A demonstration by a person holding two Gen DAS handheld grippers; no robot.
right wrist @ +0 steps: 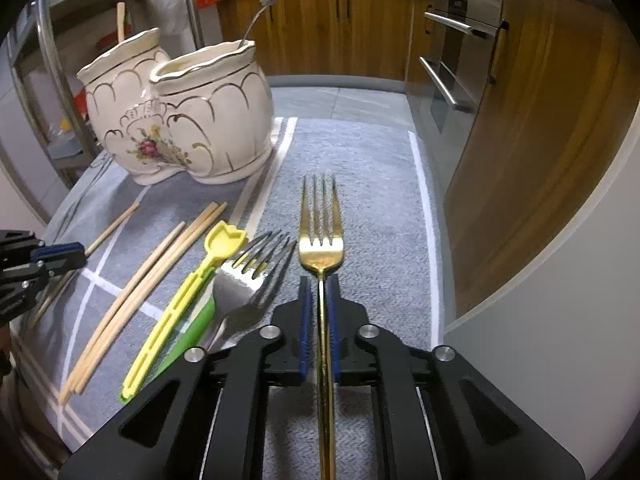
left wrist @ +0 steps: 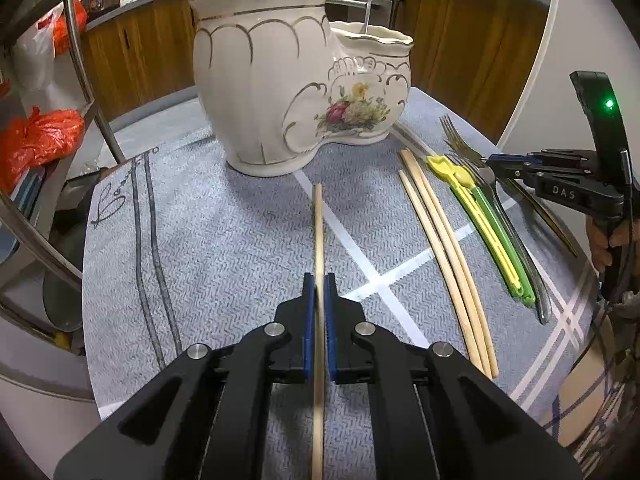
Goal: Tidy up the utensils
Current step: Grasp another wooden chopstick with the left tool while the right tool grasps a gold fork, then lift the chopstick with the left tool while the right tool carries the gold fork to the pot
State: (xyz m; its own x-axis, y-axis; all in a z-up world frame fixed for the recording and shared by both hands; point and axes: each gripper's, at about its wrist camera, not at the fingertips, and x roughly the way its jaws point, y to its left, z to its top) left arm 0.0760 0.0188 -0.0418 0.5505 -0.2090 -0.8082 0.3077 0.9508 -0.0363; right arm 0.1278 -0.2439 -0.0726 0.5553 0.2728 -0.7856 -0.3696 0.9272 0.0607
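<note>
- Left gripper [left wrist: 319, 300] is clamped on a single chopstick [left wrist: 318, 232] lying in front of the ceramic holder [left wrist: 280, 92]; right gripper [right wrist: 320, 308] is clamped on the gold fork [right wrist: 321, 240], right of the holder.
- Done so far: one wooden stick stands in the holder's taller pot and one metal handle in the lower.
- Left on the cloth near the holder: chopstick pair [left wrist: 440, 232], yellow utensil [left wrist: 476, 216], green utensil [right wrist: 192, 332], silver fork [right wrist: 248, 276].

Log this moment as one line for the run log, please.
left gripper: shut on chopstick | right gripper: shut on gold fork | holder: upright on cloth
</note>
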